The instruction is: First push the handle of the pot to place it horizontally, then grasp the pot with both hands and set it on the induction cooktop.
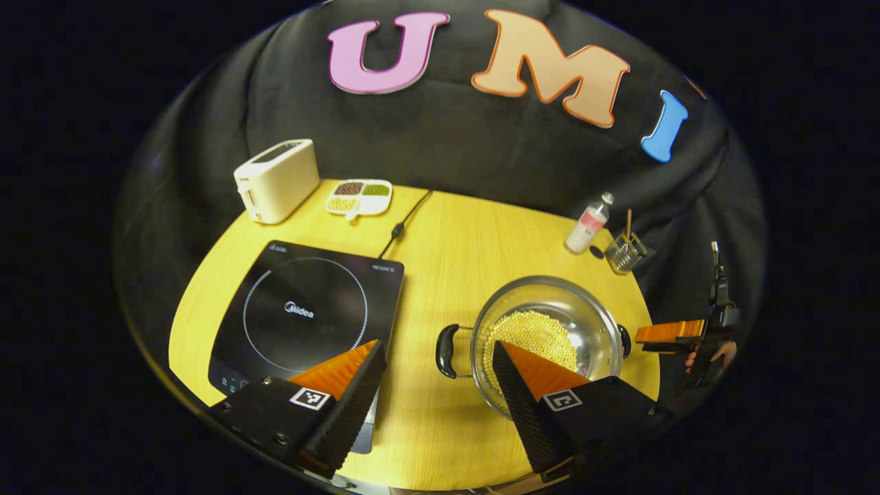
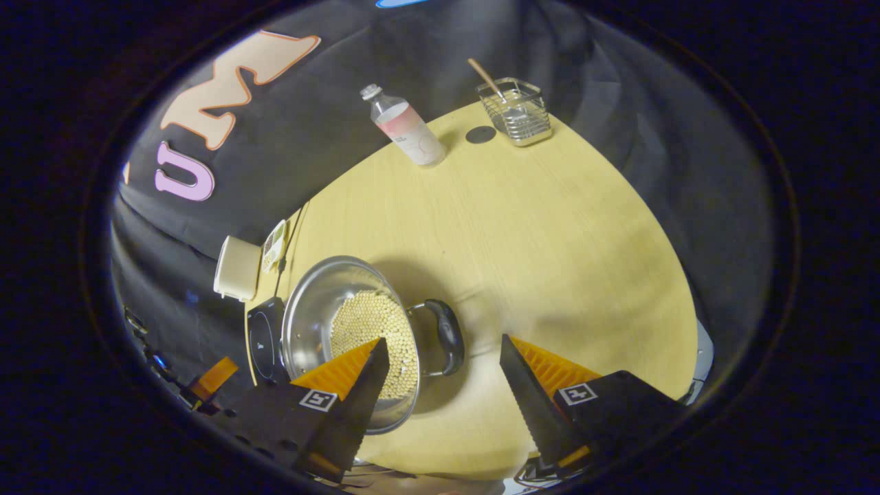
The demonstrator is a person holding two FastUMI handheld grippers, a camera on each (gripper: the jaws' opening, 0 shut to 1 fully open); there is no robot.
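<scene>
A steel pot (image 1: 584, 309) holding small pale beads stands on the yellow table, right of the black induction cooktop (image 1: 306, 313). Its two black handles point left (image 1: 447, 350) and right (image 1: 624, 340). My left gripper (image 1: 436, 347) is open, and the left handle shows between its fingers. My right gripper (image 1: 643, 338), held in a hand (image 1: 715, 354), reaches toward the right handle. In the right gripper view that gripper (image 2: 443, 342) is open with the near handle (image 2: 445, 335) between its fingers, the pot (image 2: 313, 302) just beyond, and the cooktop (image 2: 265, 340) behind it.
A cream toaster (image 1: 277, 180) and a divided dish of grains (image 1: 359, 196) stand behind the cooktop, whose cable (image 1: 405, 223) runs off the back edge. A bottle (image 1: 588, 225), its dark cap (image 1: 596, 252) and a wire basket (image 1: 624, 253) stand at the back right.
</scene>
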